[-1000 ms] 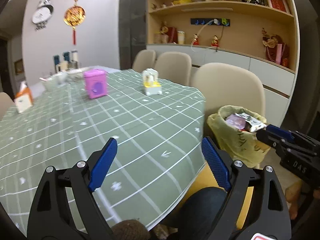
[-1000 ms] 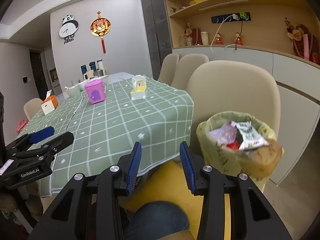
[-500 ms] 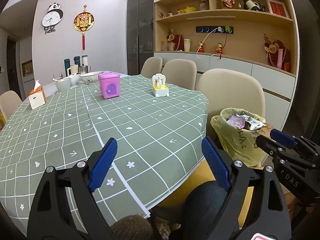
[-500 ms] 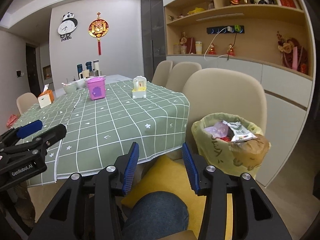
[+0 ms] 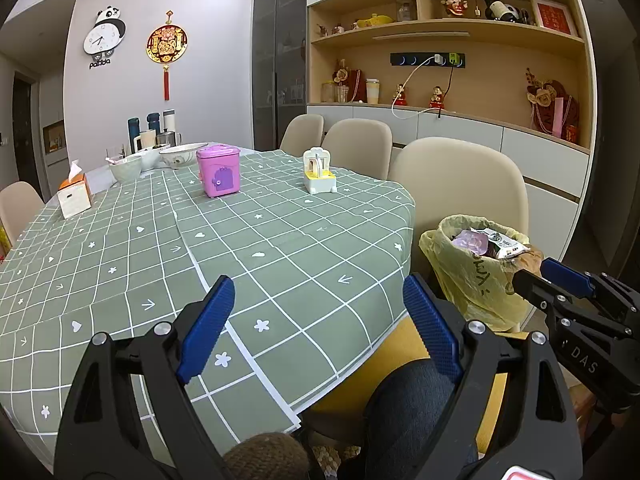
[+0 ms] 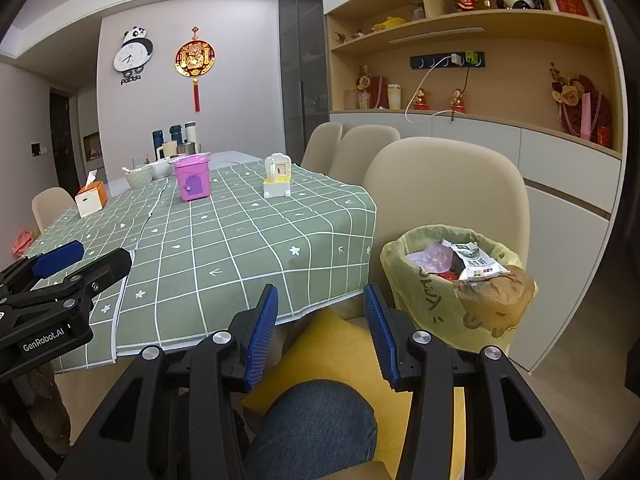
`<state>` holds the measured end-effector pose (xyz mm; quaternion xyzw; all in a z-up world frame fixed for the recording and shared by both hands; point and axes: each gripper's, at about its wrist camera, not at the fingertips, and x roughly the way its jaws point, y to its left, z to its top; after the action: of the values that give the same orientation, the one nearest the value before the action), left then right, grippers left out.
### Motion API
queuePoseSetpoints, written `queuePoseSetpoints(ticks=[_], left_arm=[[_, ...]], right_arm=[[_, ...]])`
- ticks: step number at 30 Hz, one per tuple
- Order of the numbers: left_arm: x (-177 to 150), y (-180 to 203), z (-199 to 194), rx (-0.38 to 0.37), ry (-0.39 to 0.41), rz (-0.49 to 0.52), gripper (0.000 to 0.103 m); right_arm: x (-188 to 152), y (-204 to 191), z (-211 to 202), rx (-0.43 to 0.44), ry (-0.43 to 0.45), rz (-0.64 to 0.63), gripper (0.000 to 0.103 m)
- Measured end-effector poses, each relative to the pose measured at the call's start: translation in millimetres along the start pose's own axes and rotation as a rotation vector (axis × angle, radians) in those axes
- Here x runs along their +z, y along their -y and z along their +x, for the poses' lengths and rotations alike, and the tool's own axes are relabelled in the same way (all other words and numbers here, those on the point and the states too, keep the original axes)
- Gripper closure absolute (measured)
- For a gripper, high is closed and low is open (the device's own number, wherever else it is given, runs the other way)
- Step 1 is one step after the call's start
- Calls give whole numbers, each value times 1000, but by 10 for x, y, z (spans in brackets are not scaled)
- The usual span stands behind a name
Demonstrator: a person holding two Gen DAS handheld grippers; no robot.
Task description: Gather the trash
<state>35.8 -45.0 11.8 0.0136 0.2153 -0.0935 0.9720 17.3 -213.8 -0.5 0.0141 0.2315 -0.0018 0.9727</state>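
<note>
Trash fills the lined bin beside the worktop. Our left claw gapes empty; our right claw, just widened, holds nothing. We should pinch the liner's rim cleanly.

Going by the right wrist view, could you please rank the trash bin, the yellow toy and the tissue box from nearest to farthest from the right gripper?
1. Trash bin, beside the right gripper, to its right.
2. Yellow toy, mid-table, ahead.
3. Tissue box, far left table edge.
</note>
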Motion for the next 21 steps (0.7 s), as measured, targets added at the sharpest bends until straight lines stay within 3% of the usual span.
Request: queuePoseSetpoints(ticks=[21], left_arm=[[-30,38,42,-9,-11,17,21]], right_arm=[[-11,9,-16,-8,4,16,60]])
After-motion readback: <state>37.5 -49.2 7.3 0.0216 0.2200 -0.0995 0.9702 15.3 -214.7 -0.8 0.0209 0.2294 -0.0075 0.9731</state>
